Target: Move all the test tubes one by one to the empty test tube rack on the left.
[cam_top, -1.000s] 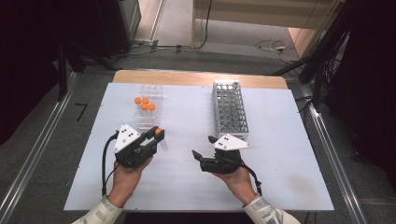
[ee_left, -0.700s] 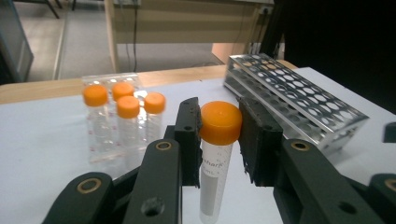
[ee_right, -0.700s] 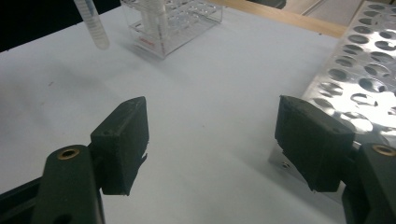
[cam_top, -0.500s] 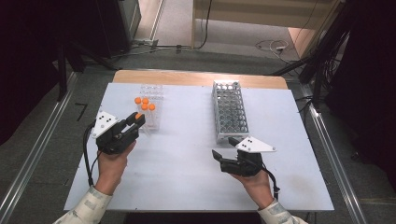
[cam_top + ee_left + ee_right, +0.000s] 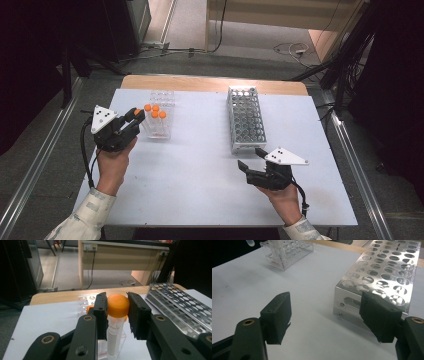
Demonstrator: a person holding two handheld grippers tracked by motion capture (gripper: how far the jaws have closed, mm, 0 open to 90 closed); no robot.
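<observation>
My left gripper point(image 5: 134, 118) is shut on a white tube with an orange cap point(image 5: 137, 112), held upright just left of a clear plastic rack point(image 5: 161, 127). That rack holds several orange-capped tubes point(image 5: 155, 111). In the left gripper view the pads clamp the orange cap point(image 5: 118, 305) from both sides, and the tube body point(image 5: 113, 340) hangs below in front of the clear rack. My right gripper point(image 5: 248, 161) stands open with nothing in it, near the front end of a metal tube rack point(image 5: 245, 120). The right gripper view shows its jaws wide apart over the bare table, the metal rack point(image 5: 387, 267) just ahead.
The white table top point(image 5: 200, 170) has free room between the two hands. A wooden strip point(image 5: 200, 83) runs along the far edge. Cables and dark furniture stand on the floor beyond. The clear rack point(image 5: 287, 252) sits far left in the right gripper view.
My left gripper has carried the tube leftward and away from the person, up beside the clear rack. My right gripper has shifted rightward, still open.
</observation>
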